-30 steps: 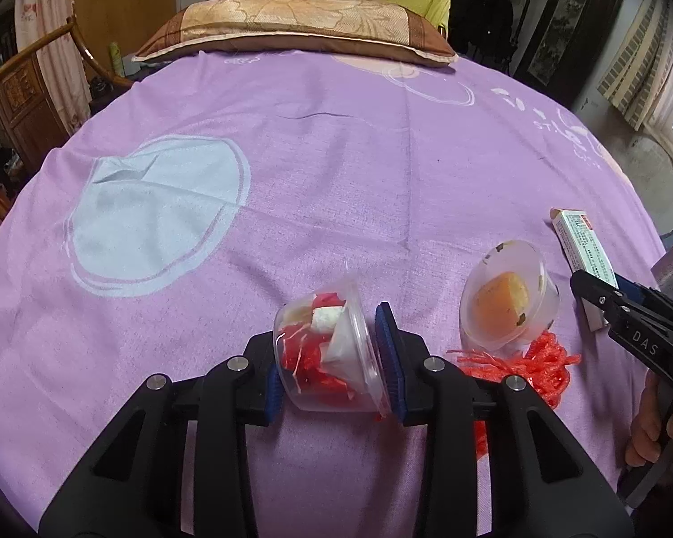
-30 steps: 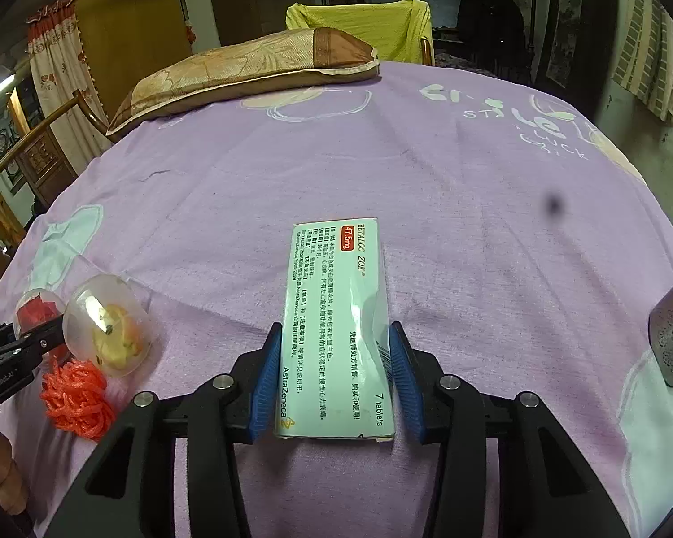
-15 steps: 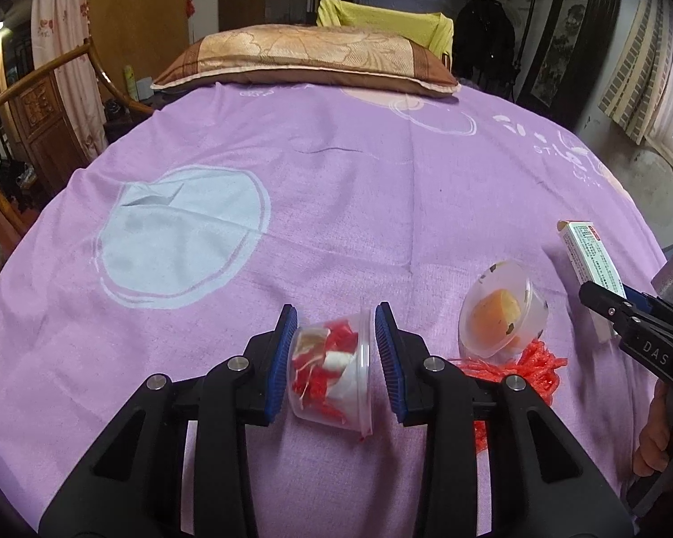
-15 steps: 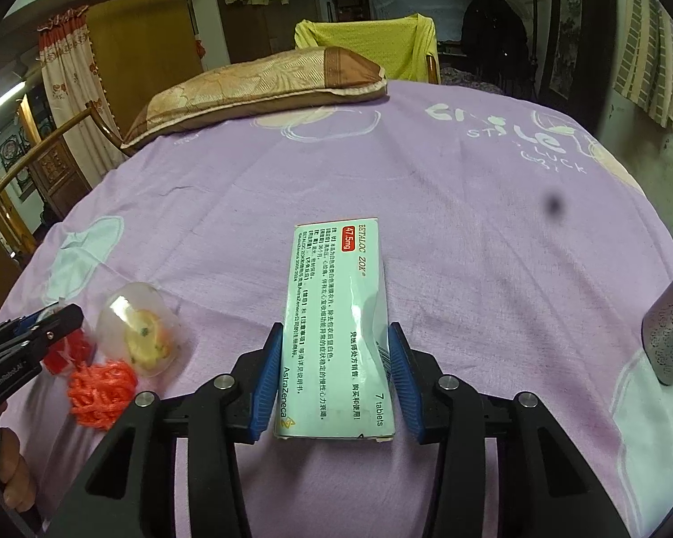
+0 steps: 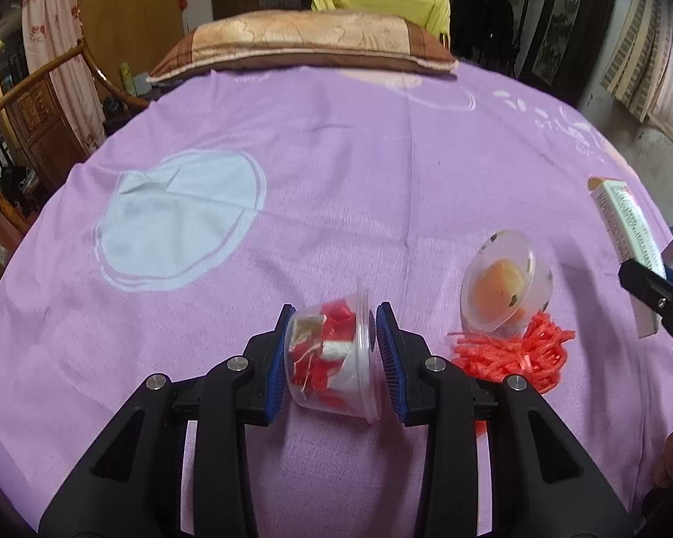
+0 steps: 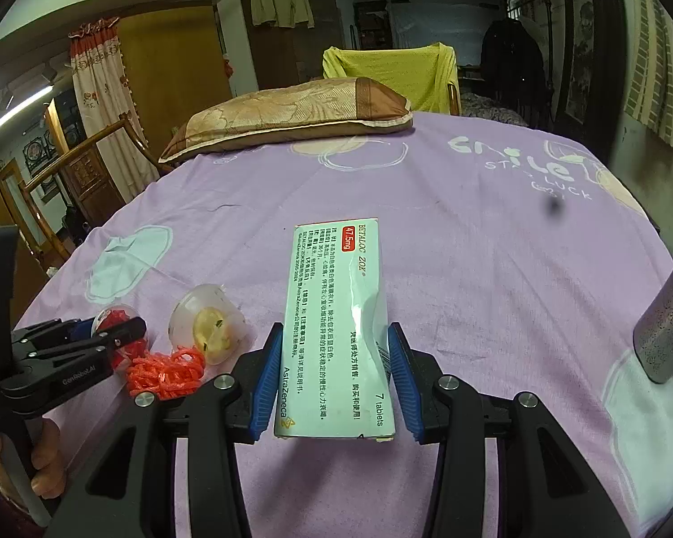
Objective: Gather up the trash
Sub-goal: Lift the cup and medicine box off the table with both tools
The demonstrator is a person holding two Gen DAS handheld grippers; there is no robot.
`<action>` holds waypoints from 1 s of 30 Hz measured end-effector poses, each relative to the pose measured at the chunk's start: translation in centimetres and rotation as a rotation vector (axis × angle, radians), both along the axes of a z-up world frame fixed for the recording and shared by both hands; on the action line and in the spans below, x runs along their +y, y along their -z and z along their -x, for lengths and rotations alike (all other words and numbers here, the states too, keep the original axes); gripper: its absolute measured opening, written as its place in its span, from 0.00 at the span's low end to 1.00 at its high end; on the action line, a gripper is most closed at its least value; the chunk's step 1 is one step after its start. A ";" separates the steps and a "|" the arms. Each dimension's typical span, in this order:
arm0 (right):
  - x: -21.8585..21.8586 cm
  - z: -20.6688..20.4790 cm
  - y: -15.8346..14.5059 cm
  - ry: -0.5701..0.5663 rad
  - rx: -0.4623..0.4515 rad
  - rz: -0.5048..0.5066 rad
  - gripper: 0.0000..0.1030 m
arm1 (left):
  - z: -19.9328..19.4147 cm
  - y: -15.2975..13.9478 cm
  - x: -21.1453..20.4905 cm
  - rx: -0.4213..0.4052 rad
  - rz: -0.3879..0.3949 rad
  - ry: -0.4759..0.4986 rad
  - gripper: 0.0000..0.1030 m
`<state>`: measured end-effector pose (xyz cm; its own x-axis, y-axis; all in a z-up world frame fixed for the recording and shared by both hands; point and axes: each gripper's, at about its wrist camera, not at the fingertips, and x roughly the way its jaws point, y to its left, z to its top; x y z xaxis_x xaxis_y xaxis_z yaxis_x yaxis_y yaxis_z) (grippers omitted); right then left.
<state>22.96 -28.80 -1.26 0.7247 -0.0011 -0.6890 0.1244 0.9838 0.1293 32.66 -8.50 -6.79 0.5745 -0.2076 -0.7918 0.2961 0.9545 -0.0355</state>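
Compared with a second ago, the left gripper (image 5: 332, 354) still clamps a clear cup (image 5: 332, 361) of red scraps, now rolled with its rim rightward. The right gripper (image 6: 334, 372) still squeezes a pale green medicine box (image 6: 336, 327), raised above the purple bedsheet (image 6: 493, 269). Only the right view shows the box's printed face and a grey cylinder (image 6: 668, 323); both show the second cup (image 5: 507, 287) touching orange shreds (image 5: 511, 352).
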 end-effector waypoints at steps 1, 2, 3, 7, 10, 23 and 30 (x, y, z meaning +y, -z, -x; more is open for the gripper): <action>-0.1 0.0 0.1 0.000 0.003 -0.005 0.45 | -0.1 0.2 0.0 0.010 -0.006 0.001 0.37; -0.2 0.0 0.1 -0.001 0.006 -0.013 0.45 | -0.2 0.4 -0.1 0.025 -0.016 0.005 0.37; -0.3 -0.1 0.1 0.000 0.010 -0.023 0.45 | -0.3 0.8 -0.4 0.043 -0.034 0.006 0.39; -0.6 0.1 0.1 0.000 0.012 -0.049 0.45 | 0.1 0.7 -0.6 0.019 -0.061 -0.003 0.33; -0.6 0.3 -0.4 -0.005 -0.007 -0.061 0.44 | 1.4 -0.4 0.5 -0.029 -0.015 -0.013 0.32; 2.2 3.7 -2.8 -0.111 -0.107 -0.112 0.44 | 10.1 -6.5 10.2 -0.164 0.060 -0.151 0.31; 5.4 6.4 -2.1 -0.172 -0.123 -0.148 0.44 | 14.9 -6.5 17.3 -0.147 0.135 -0.239 0.31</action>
<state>16.52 -23.44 0.80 0.7837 0.2239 -0.5794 -0.0691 0.9584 0.2770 17.78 8.81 -0.25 0.7260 -0.1501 -0.6712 0.0750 0.9873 -0.1397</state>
